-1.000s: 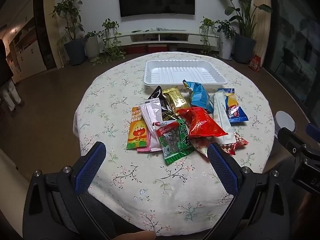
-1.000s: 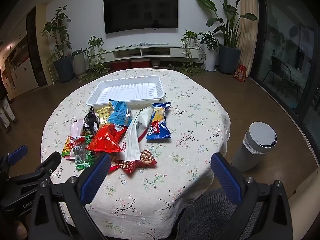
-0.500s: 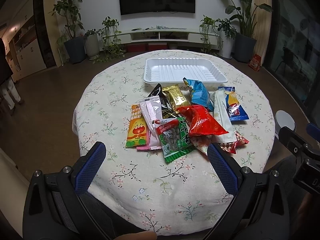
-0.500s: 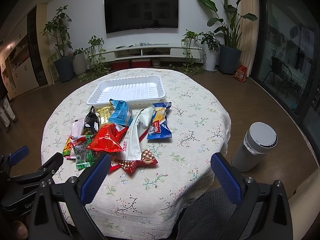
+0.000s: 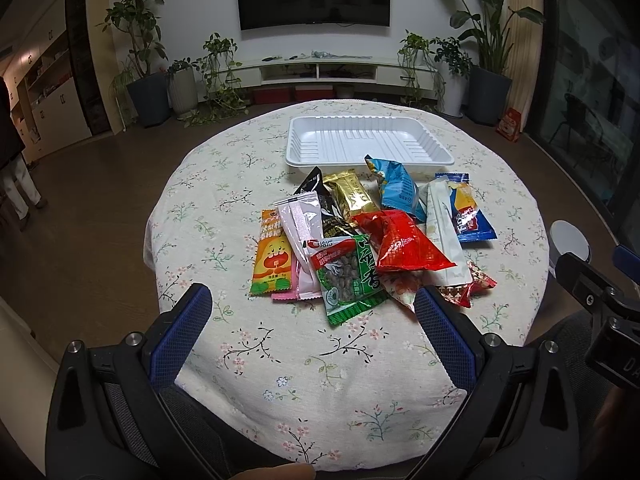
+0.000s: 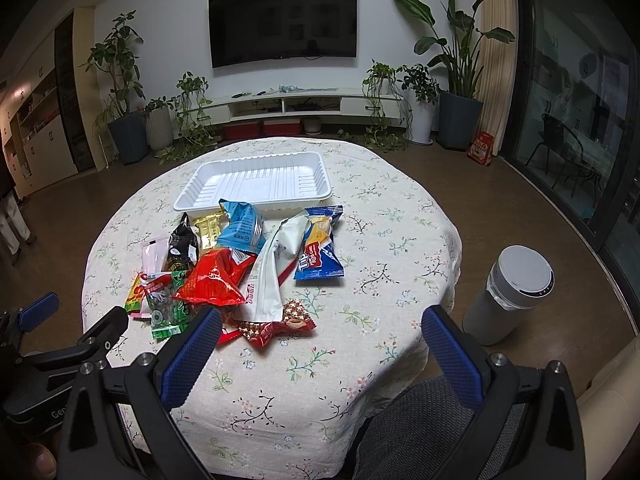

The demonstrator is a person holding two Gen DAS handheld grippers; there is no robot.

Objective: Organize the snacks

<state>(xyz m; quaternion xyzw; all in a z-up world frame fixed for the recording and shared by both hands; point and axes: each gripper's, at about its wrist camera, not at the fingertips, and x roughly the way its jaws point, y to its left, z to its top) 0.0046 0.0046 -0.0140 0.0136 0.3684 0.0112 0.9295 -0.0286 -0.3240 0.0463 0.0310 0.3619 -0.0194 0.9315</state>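
About a dozen crinkly foil and plastic snack packets (image 5: pixel 360 240) are lying heaped mid-table on a round table (image 5: pixel 280 364) draped in floral cloth, just in front of a ribbed white plastic tray (image 5: pixel 366 142) that is sitting empty. The left gripper (image 5: pixel 312 334) and right gripper (image 6: pixel 322 348) are hovering at the near edge, fingers spread wide and holding nothing. The overlapping, slippery wrappers are likely posing the main risk: pinching the green packet (image 5: pixel 348 276) could be dragging the glossy red pouch (image 5: pixel 400 246) along, or puffed bags could be sliding free before reaching the tray.
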